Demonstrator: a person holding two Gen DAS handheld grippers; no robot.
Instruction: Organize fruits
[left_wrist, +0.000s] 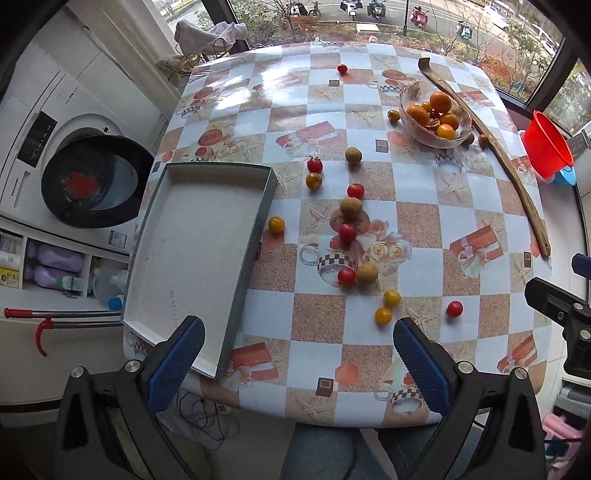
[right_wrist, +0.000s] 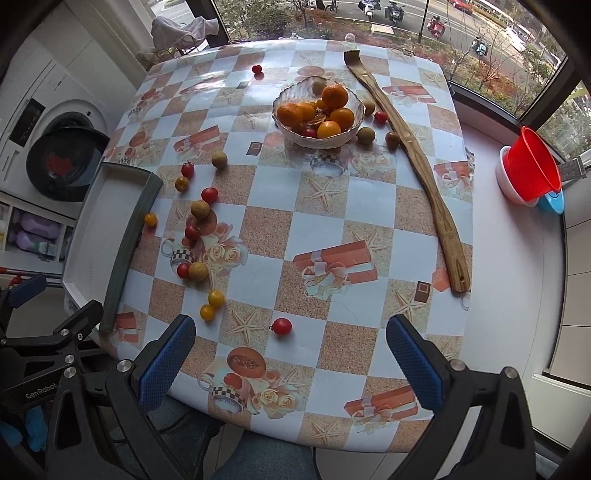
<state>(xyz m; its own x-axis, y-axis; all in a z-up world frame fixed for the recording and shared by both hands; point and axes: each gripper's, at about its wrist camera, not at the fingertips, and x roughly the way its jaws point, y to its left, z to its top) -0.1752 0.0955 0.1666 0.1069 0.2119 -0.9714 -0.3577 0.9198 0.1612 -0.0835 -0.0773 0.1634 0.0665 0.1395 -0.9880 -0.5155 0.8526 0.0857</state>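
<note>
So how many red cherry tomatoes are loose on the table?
7 tomatoes: one far back, four strung beside the tray, one nearest the right gripper, one between bowl and wooden stick; the bowl may hide more.

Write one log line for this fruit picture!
left gripper open, empty | right gripper open, empty | tray empty | small fruits loose on table

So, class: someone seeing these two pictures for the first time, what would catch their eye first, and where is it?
Probably the glass bowl heaped with oranges at the far side of the checked table. Next, the trail of small red, yellow and brown fruits scattered loose down the table's middle, beside an empty grey tray at its left edge. The long wooden stick lying along the right side also stands out.
</note>
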